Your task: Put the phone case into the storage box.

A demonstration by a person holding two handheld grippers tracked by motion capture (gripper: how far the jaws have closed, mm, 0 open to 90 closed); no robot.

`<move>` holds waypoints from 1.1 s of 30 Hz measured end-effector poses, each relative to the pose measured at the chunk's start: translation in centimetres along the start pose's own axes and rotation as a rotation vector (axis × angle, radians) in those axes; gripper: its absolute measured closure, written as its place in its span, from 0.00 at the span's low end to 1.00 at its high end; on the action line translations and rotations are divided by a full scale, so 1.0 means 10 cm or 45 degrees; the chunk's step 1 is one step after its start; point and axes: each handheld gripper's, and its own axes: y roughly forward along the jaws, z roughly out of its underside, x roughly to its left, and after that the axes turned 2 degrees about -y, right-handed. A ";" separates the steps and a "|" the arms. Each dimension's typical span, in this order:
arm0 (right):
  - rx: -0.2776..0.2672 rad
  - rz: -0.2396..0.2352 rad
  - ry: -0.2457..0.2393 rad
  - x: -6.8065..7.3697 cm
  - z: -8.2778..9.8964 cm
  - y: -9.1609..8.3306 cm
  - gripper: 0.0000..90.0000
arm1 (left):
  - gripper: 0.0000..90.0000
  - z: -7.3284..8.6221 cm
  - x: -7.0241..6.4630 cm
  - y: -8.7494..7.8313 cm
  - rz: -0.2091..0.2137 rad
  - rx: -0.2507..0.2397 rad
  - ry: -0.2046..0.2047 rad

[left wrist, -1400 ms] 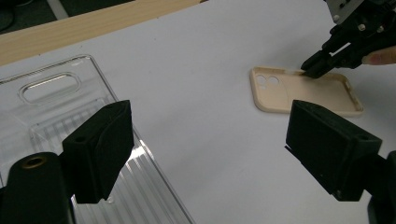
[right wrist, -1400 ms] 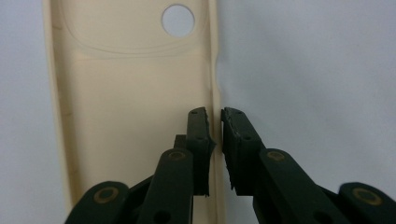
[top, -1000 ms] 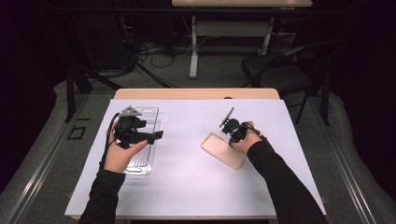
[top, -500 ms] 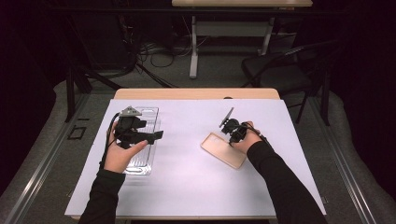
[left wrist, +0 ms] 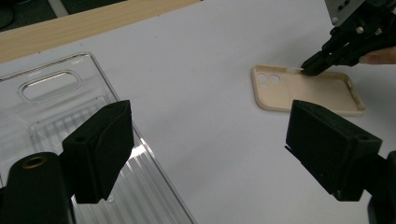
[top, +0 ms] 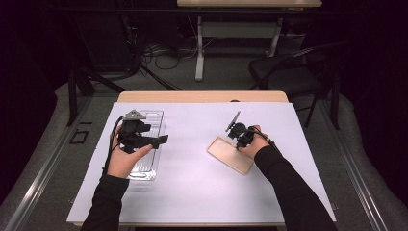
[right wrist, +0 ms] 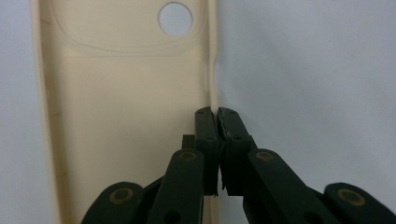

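While the right hand-held gripper [right wrist: 215,112] has pinched the case [top: 231,155] rim at right of centre, lifting looks possible; the left hand-held gripper [left wrist: 210,140] hangs spread over the tray [top: 146,166].

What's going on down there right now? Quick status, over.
Right gripper shut on the side wall of the beige phone case. Left gripper open above the clear tray, holding nothing. Nothing in the way.

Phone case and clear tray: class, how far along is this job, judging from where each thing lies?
Done: the right gripper has pinched the side wall of the beige phone case. In hand: the case lies flat on the table, not lifted. Left: probably moving it to the clear tray, above which the left gripper hangs open.
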 end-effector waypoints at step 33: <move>-0.024 -0.002 0.028 -0.01 0.01 -0.09 0.98 | 0.17 0.00 0.00 -0.01 -0.002 -0.004 0.001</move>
